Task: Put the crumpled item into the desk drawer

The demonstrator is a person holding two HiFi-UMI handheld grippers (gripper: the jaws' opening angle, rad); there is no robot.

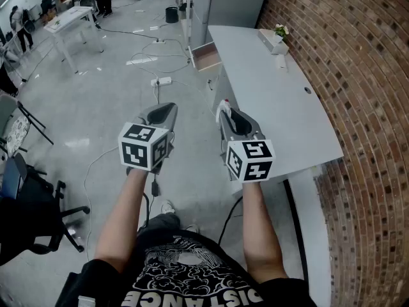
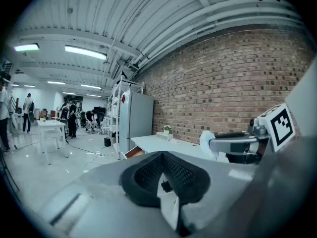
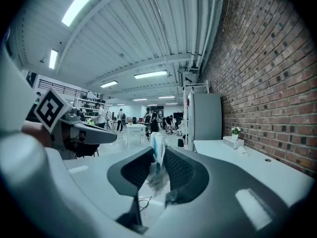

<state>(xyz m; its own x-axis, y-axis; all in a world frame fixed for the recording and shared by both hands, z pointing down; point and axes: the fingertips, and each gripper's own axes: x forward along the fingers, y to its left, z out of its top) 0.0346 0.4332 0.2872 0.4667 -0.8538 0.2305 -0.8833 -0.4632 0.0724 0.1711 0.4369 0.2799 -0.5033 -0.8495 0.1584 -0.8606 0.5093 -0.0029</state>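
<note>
Cables [image 1: 131, 36] trail across the grey floor [image 1: 96, 101], a brick wall [image 1: 364, 62] right, a black office chair [image 1: 32, 222] left.

The left gripper [image 1: 161, 112] is held forward, nearly level, jaws closed on nothing, and the right gripper [image 1: 229, 112] alongside is clamped on a crumpled item [image 3: 157, 157].

Passage, head view: open floor runs from the right gripper [image 1: 227, 110], clamped on the crumpled item [image 3: 158, 157], toward twelve o'clock along the left edge of the desk [image 1: 275, 107] to the open drawer [image 1: 206, 57], which juts into that lane. Obstacles: cabinet [image 1: 233, 2] just beyond the drawer; cables [image 1: 153, 48] and power strip [image 1: 161, 80] flat on the floor at eleven o'clock; office chair [image 1: 38, 203] at eight o'clock; brick wall [image 1: 358, 75] closing three o'clock; planter [image 1: 275, 38] at one o'clock on the desk's far end.
</note>
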